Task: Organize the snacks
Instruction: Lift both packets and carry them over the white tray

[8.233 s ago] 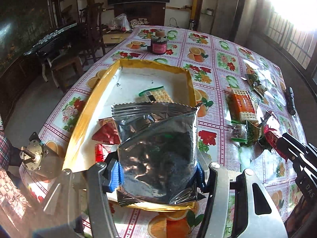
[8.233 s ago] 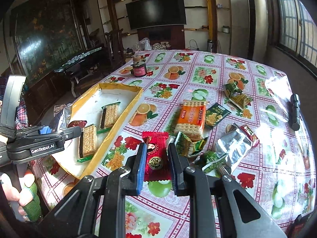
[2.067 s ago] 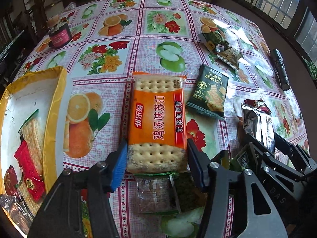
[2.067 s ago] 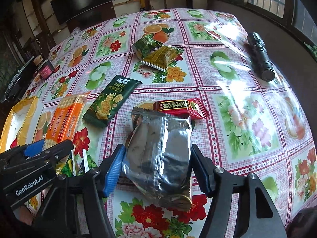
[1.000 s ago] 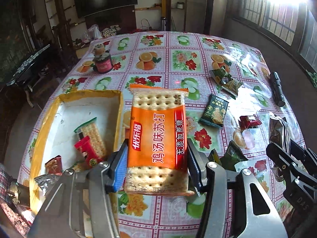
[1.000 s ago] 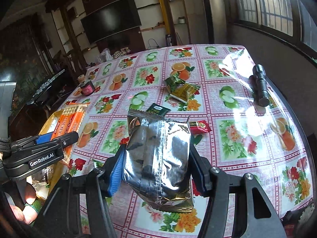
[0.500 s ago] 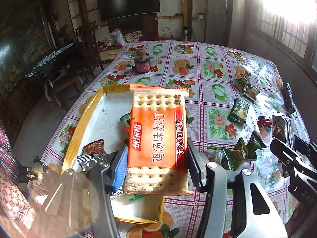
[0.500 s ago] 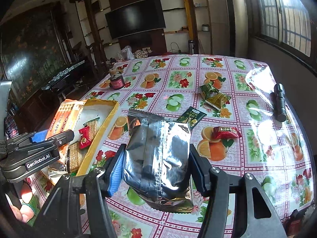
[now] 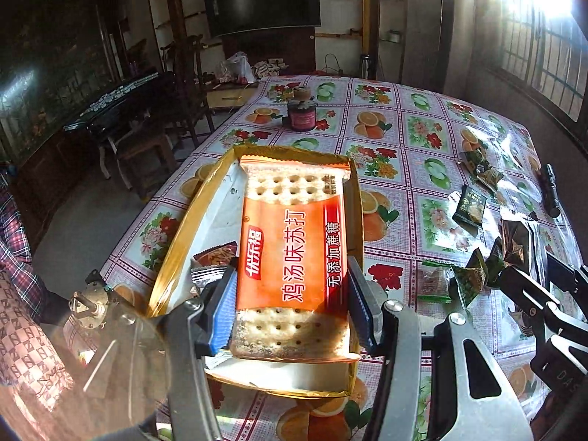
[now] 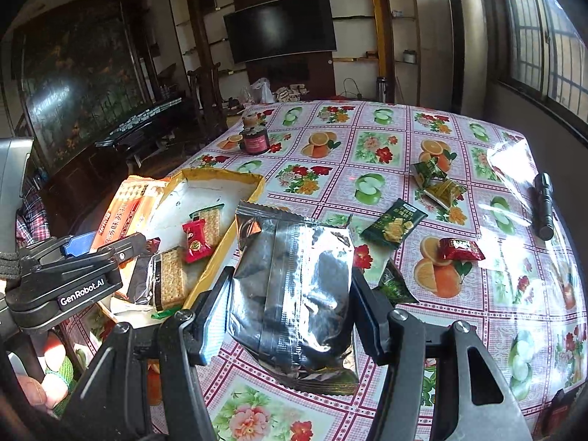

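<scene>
My left gripper (image 9: 294, 305) is shut on an orange cracker pack (image 9: 294, 253) and holds it above the yellow-rimmed tray (image 9: 176, 228). The pack also shows at the left of the right wrist view (image 10: 125, 205). My right gripper (image 10: 290, 316) is shut on a silver foil snack bag (image 10: 294, 294), held above the table just right of the tray (image 10: 235, 235). Inside the tray lie cracker packs (image 10: 171, 279) and a small red packet (image 10: 194, 242). Most of the tray floor is hidden by the orange pack in the left wrist view.
Loose snacks lie on the fruit-print tablecloth: a dark green packet (image 10: 395, 224), a red packet (image 10: 459, 250), green triangular packets (image 10: 437, 180). A black flashlight (image 10: 544, 205) lies near the right edge. A dark jar (image 10: 255, 137) stands at the far side. Chairs stand beyond the table's left edge.
Both grippers have moved left with their packs. The orange pack now hangs over the tray, and the silver bag is closer to the tray's right rim.
</scene>
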{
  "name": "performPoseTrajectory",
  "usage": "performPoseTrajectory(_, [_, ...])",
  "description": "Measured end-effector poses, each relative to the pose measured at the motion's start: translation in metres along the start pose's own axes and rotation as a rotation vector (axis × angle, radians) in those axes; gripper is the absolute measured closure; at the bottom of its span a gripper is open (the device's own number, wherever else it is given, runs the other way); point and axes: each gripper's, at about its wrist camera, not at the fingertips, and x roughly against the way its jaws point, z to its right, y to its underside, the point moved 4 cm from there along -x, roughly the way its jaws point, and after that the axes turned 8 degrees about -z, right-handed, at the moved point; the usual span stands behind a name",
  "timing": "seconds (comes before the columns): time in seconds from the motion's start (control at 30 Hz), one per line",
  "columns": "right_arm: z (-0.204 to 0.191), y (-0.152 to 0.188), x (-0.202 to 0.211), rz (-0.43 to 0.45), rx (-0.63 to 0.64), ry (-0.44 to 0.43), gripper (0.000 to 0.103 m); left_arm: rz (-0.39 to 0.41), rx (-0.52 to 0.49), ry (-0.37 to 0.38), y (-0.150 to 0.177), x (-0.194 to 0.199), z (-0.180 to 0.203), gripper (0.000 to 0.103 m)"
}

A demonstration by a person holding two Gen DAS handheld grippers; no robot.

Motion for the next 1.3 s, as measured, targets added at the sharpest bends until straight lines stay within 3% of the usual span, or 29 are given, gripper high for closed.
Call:
performPoseTrajectory(0.37, [-0.027,-0.002,-0.007,-0.008,0.063,0.016,0.044,-0.003,0.039,-0.017,0.004,0.0,-0.027,0.048])
performPoseTrajectory(1.3, [-0.077,-0.028,-0.059,-0.073,0.132,-0.113,0.044,-0.07,0.103,-0.045,0.005,-0.038,-0.069,0.048])
